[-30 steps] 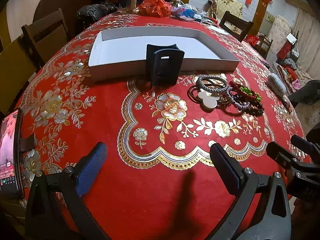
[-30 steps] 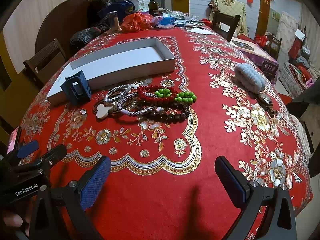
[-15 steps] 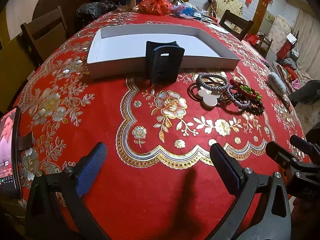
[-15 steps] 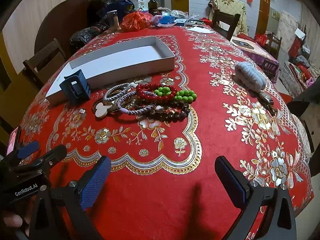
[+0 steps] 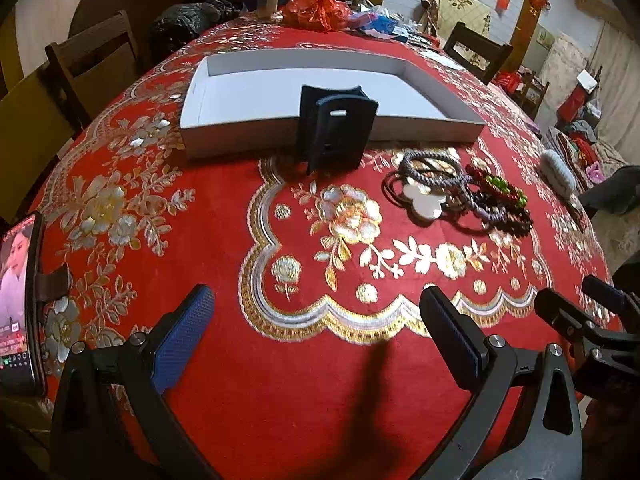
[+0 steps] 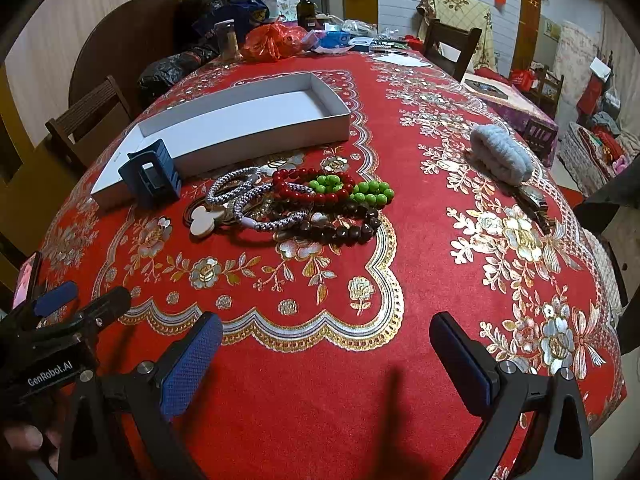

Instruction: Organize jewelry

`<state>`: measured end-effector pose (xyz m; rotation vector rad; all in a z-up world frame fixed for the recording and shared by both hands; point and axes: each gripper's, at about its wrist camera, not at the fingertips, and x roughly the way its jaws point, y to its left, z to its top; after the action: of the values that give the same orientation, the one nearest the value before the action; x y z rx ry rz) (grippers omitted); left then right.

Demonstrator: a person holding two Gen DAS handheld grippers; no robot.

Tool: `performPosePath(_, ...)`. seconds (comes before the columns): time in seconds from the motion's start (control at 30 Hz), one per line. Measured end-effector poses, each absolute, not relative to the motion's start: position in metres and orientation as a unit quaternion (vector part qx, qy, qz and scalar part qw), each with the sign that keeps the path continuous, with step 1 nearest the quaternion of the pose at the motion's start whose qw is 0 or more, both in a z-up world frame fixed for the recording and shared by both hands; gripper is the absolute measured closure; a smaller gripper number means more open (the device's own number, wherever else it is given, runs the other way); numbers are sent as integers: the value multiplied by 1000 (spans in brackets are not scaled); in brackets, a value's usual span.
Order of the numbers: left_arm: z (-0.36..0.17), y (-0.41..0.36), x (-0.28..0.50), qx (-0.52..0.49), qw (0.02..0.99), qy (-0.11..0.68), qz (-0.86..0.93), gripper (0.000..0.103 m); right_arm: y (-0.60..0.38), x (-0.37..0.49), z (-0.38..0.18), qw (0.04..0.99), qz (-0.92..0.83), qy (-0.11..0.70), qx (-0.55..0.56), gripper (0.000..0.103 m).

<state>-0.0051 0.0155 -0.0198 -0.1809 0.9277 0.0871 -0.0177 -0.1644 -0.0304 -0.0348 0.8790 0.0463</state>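
A pile of bracelets (image 6: 304,204) lies on the red tablecloth: red, green and dark brown beads, grey braided bands and a white flat charm (image 6: 204,222). It also shows in the left wrist view (image 5: 460,196). Behind it stands a shallow white box (image 6: 248,120), empty, also in the left wrist view (image 5: 320,92). A dark blue hair claw (image 5: 336,136) stands upright against the box's front wall. My left gripper (image 5: 316,320) is open and empty near the table's front edge. My right gripper (image 6: 326,348) is open and empty, well short of the pile.
A grey fluffy scrunchie (image 6: 500,152) and a watch (image 6: 536,204) lie to the right. A phone (image 5: 20,300) stands at the left edge. Bags, a jar and a bottle crowd the far end (image 6: 272,40). Chairs surround the table.
Both grippers have shifted very slightly; the view of the table has edged a little closer. Nothing was taken hold of or moved.
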Motion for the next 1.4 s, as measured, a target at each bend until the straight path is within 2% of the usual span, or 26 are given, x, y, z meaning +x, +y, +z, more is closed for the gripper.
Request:
performPosePath(0.37, -10, 20, 31, -68, 893, 439, 66, 0, -174, 17, -28, 907, 6, 420, -27, 0)
performPosePath(1.4, -14, 10, 25, -64, 891, 445, 61, 0, -171, 19, -33, 908, 12, 418, -28, 0)
